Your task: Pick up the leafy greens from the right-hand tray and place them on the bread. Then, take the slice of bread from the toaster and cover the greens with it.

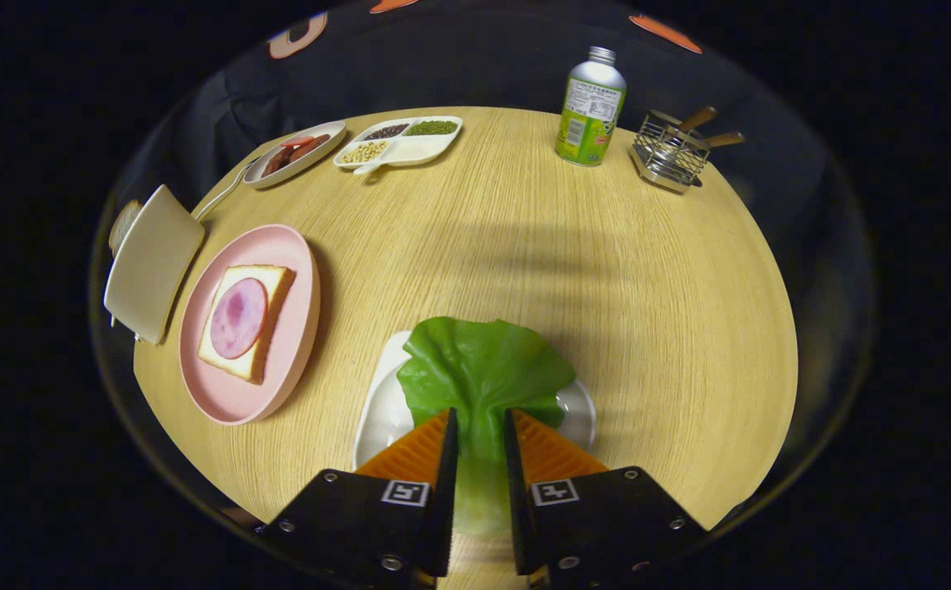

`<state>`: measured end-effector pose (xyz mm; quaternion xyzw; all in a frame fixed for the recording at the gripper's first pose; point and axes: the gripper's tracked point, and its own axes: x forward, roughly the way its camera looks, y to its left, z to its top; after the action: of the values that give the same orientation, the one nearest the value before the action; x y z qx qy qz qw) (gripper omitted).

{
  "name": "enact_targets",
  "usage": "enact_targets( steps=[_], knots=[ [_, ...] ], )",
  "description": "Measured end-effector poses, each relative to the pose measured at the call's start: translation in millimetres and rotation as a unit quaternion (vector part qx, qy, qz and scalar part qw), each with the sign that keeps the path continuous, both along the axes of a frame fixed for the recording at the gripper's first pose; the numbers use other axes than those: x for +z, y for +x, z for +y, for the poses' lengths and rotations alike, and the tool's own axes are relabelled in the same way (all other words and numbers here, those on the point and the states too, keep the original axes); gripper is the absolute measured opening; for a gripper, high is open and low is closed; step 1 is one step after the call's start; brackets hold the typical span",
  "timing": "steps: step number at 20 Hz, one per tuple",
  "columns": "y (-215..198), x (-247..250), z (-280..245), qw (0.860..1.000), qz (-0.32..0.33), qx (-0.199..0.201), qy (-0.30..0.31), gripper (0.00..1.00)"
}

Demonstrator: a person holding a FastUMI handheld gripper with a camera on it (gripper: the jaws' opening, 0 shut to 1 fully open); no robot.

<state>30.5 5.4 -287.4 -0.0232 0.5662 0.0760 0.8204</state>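
**Leaf held between the fingers**

I see the leafy greens (482, 373) pinched at the stem by my gripper (479, 426); the jaws are nearly closed, both pressing on it. The leaf fans out ahead, above the white tray (381, 410) near the table's (590, 262) front edge. The bread (247, 319) with ham lies on the pink plate (295, 270) near the left edge, and the toaster (151, 262) stands beyond it.

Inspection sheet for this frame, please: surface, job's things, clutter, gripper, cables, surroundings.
Surface: round wooden table.
Job's things: leafy greens over white tray; bread with ham slice on pink plate; toaster holding a bread slice.
Clutter: bottle, wire utensil rack, divided bean dish, sausage dish.
Gripper: gripper closed on the greens' stem.
Cables: nothing seen.
Surroundings: dark booth wall.
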Motion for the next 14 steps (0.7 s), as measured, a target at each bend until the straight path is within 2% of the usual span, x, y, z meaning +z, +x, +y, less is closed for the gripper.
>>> enact_targets(
  steps=[1, 3, 4, 14],
  knots=[
    [0, 0, -2, 1.0, -0.002, -0.007, 0.003, 0.18],
    [-2, 0, -3, 1.0, 0.0, -0.015, 0.011, 0.07],
    [-3, 1, -3, 1.0, 0.001, -0.018, 0.016, 0.04],
    [5, 54, 20, 0.997, -0.045, -0.013, 0.056, 0.02]
  ],
)
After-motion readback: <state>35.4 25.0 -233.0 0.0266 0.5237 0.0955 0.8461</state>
